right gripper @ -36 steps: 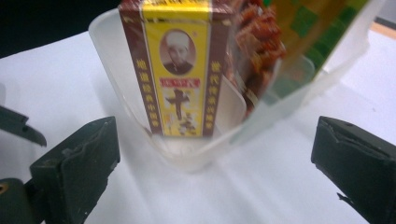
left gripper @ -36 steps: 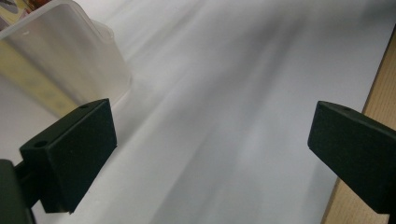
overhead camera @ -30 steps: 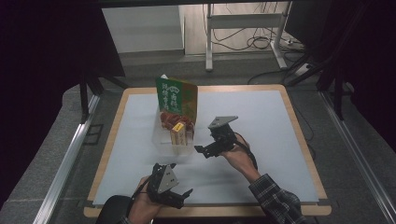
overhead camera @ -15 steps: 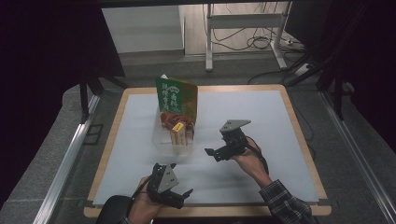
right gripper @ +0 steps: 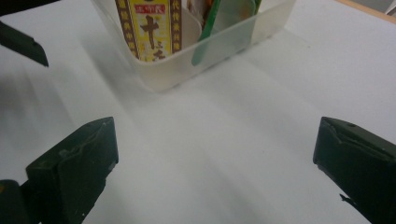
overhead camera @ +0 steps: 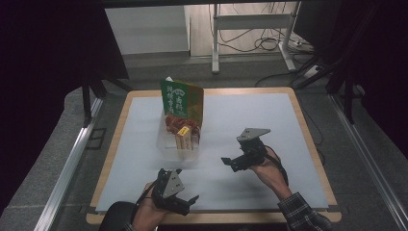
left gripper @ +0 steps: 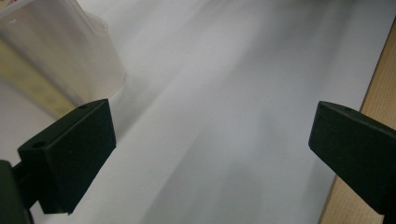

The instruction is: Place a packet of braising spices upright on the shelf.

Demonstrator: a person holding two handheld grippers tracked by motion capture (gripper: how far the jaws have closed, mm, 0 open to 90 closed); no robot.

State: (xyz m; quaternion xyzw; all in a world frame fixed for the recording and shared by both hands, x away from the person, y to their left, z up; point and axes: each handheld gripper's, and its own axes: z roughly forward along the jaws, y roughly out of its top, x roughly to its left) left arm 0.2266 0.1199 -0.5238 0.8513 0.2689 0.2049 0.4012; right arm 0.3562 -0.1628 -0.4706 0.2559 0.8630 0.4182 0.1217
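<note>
Clear tub (overhead camera: 179, 147) holding a yellow box (right gripper: 148, 28) printed with "十" and a green packet (overhead camera: 183, 100); left gripper (overhead camera: 185, 202) and right gripper (overhead camera: 230, 162) both spread wide, empty

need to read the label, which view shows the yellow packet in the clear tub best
The right gripper view: the yellow packet is close, its printed face legible through the clear tub. The high view shows it small; the left gripper view gives a blurred yellow strip behind the tub wall.
</note>
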